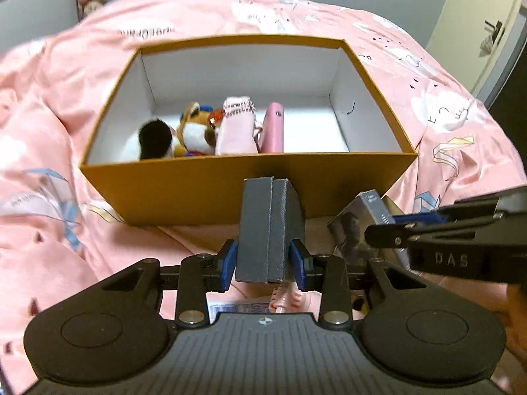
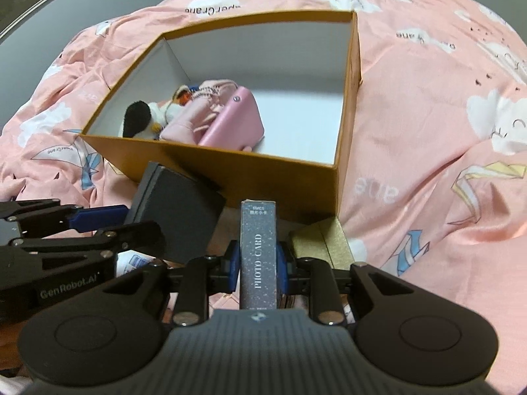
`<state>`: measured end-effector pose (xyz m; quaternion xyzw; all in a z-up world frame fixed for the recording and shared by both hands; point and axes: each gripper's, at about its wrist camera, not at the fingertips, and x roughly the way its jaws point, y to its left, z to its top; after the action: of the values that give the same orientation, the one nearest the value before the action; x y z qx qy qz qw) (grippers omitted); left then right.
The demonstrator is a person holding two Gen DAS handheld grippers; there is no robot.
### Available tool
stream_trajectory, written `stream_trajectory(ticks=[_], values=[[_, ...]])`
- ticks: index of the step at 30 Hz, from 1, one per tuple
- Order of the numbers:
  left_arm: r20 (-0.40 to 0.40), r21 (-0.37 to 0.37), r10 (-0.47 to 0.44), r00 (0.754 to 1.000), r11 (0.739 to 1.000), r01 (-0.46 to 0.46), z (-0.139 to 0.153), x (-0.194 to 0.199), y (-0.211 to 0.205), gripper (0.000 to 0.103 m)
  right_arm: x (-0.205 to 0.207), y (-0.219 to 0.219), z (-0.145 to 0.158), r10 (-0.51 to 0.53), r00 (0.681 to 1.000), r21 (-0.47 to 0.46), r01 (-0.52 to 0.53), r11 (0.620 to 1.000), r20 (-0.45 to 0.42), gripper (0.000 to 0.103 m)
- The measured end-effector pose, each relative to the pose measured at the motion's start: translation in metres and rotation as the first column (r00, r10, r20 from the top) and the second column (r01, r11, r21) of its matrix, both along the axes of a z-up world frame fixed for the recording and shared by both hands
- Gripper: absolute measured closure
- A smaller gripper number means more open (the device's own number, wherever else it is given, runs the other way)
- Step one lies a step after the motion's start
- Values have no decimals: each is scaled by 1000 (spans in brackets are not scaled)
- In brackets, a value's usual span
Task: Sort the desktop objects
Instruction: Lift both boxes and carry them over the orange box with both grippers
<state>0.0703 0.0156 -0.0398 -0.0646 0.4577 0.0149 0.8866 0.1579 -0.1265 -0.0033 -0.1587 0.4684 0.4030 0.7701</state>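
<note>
**Two grippers, each holding a box in front of the open carton**

One orange carton (image 1: 230,191) with a white inside sits on a bed covered by a pink quilt (image 1: 49,105). Inside it, along its left half, lie four things: one black-and-white plush toy (image 1: 154,138), one brown fox plush (image 1: 194,128), one folded pink cloth (image 1: 237,128) and one pink case (image 1: 274,128) standing on edge beside the cloth. The right half of the carton floor is bare white.

Outside the carton, just in front of its near wall, there are two small boxes in the grippers and one gold box (image 2: 321,240) lying on the quilt.

The left gripper (image 1: 263,263) is closed to a narrow gap on one dark grey box (image 1: 268,230), its blue pads pressing both sides; the box stands upright, close to the carton's front wall.

The right gripper (image 2: 258,271) is likewise clamped on one slim grey box printed "PHOTO CARD" (image 2: 258,256), held upright near the carton's front right corner, with the gold box just beside it.
</note>
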Motion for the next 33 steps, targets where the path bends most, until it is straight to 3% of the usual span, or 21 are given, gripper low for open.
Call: stream_trajectory(ticks=[2,7,14,33], values=[[8,37,-8,1000,999,8,3,-3,-10,63,-2,-2,5,4,1000,3,-4,1000,12,79],[55,46,-47,997,998,44,20,-16,-16,63,-10,-5,19,24,999,16,-25,1000,40,79],[108,-52,-22,994,998,28,43,-25,-3,64,-16,-9,43,34,997,68,-39,997,73,79],[273,-70,15,962,998,5,96,-1,21,65,0,-2,99,13,987,244,-52,969,159,79]])
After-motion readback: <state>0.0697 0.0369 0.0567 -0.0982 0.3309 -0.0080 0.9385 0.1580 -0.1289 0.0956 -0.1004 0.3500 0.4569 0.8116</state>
